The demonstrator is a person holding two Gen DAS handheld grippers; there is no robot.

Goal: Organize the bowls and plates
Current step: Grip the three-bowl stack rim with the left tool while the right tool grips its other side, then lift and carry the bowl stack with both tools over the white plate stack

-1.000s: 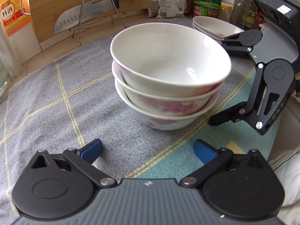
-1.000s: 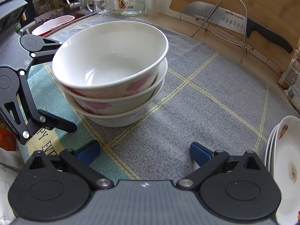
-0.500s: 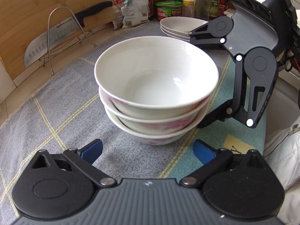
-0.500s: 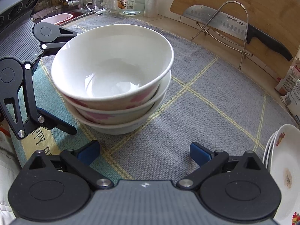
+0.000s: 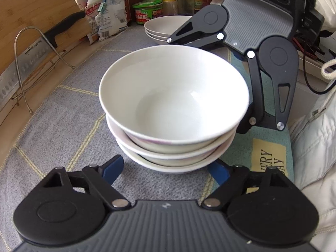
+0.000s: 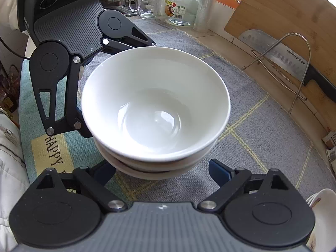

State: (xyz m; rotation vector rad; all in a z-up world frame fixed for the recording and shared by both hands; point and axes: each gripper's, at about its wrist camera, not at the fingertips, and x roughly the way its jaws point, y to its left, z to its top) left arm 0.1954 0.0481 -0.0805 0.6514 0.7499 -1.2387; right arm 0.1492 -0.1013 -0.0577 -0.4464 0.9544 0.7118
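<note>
A stack of three white bowls (image 5: 172, 105) with pink flower prints stands on the grey mat; it also shows in the right wrist view (image 6: 155, 109). My left gripper (image 5: 166, 169) is open, its blue-tipped fingers either side of the bottom bowl's near edge. My right gripper (image 6: 161, 172) is open the same way on the opposite side of the stack. Each gripper shows behind the bowls in the other's view. A stack of white plates (image 5: 166, 27) sits beyond the bowls, and its edge shows in the right wrist view (image 6: 323, 212).
A wooden cutting board (image 6: 289, 16) leans at the back with a cleaver (image 6: 279, 52) in a wire rack (image 5: 40, 63). Glass jars and a mug (image 6: 147, 4) stand by the sink. Bottles and packets (image 5: 151, 12) line the counter's far end.
Both grippers have moved in toward the bowl stack from opposite sides, so their open fingers now flank the bottom bowl. The bowls have not moved.
</note>
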